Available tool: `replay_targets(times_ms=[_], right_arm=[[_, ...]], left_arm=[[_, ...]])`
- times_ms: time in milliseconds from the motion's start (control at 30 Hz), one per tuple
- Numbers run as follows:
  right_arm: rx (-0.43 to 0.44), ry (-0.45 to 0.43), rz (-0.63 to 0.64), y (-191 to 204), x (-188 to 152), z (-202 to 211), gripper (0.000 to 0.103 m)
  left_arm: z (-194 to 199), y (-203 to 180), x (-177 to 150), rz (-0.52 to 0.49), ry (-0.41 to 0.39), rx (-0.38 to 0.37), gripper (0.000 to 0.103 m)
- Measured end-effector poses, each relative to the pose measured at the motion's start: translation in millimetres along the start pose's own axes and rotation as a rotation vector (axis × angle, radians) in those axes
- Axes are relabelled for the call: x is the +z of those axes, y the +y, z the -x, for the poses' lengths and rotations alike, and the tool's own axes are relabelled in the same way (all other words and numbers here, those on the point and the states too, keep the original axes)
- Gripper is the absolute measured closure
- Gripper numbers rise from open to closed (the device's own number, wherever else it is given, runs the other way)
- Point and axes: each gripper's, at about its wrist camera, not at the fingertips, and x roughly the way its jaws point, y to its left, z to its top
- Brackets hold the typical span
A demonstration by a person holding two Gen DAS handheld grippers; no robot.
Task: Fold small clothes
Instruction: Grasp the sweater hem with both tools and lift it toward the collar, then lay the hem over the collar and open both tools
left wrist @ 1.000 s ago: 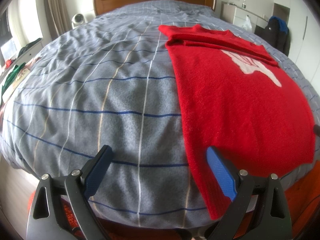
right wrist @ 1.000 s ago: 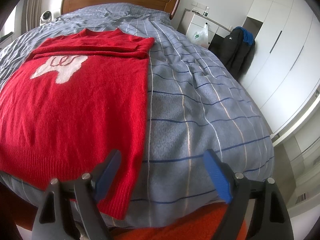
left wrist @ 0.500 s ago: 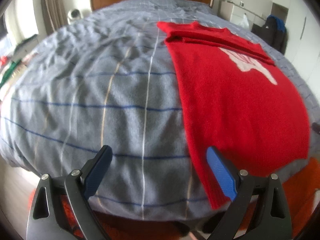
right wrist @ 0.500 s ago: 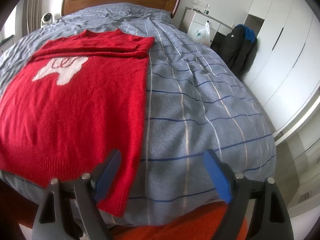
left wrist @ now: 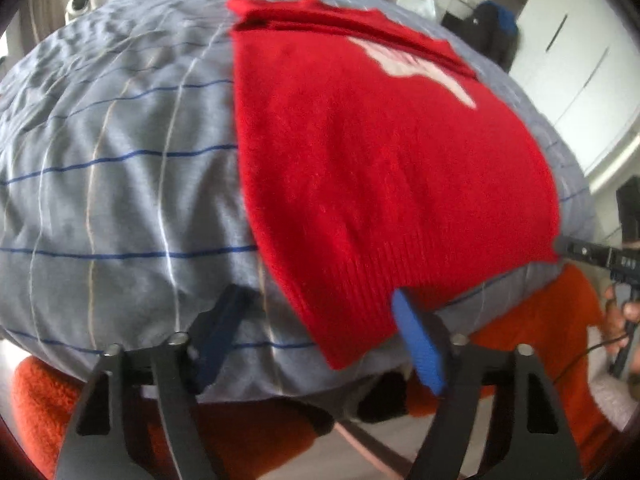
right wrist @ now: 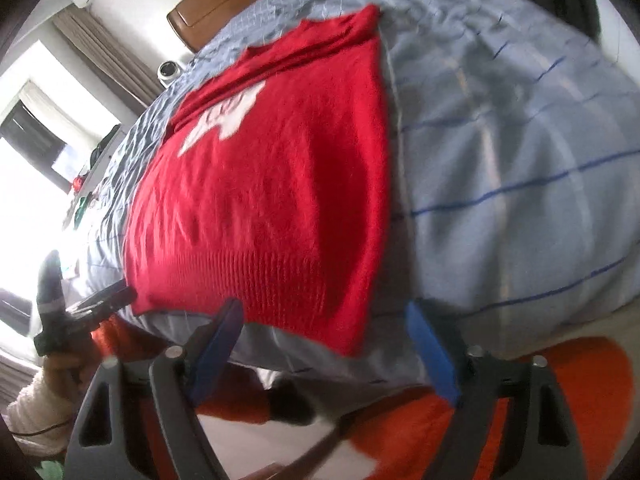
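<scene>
A red sweater (left wrist: 380,152) with a white motif lies flat on the bed, sleeves folded across its top, hem hanging over the near edge. It also shows in the right wrist view (right wrist: 276,184). My left gripper (left wrist: 320,320) is open, its jaws either side of the hem's left corner, just short of it. My right gripper (right wrist: 324,328) is open, its jaws either side of the hem's right corner. Each gripper shows in the other's view: the right one (left wrist: 592,252) at the hem's right corner, the left one (right wrist: 100,304) at the left corner.
The grey duvet (left wrist: 100,184) with blue and white lines covers the bed. A wooden headboard (right wrist: 216,0) stands at the far end. White wardrobes (left wrist: 580,64) and a dark jacket (left wrist: 496,32) are at the right. My orange trousers (right wrist: 560,392) are below the bed edge.
Both grippers have dropped and swung inward to the sweater's two hem corners. Both stay open. The sweater has not moved.
</scene>
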Motion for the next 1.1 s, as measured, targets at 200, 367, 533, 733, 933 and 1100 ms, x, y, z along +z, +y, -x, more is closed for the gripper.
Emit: replay_targets(times_ms=[200,367,533,733,933,1100], right_arm=[[0.007,0.043,-0.027,-5.3,7.5,-15.0,0.098],[0.040,0.006,-0.021,-4.7,15.5,3.6,0.098],[0.119,-0.087,-0.061,-4.9,43.1,25.4,0.098],[0.112,-0.203,0.015,5.6,134.7,25.7,0.098],[0.070,-0.339,0.083,23.1,283.5,-7.8,0.098],[-0.096,-0.369,0.070,34.4,341.9,-43.4,0.045]], left_arm=[[0.4,9.6,2.4,0.084,0.056,-0.079,0.098],[26.8,14.5,2.1,0.137,0.034,-0.165,0.101],[54.8,27.2,39.6,0.207,-0.059,-0.248,0.101],[32.5,53.4,146.7,0.245,-0.164,-0.210,0.101],[-24.4,53.9,290.9,0.224,-0.239,-0.034,0.084],[-27.2,75.1,295.6,0.327,-0.249,0.054,0.028]])
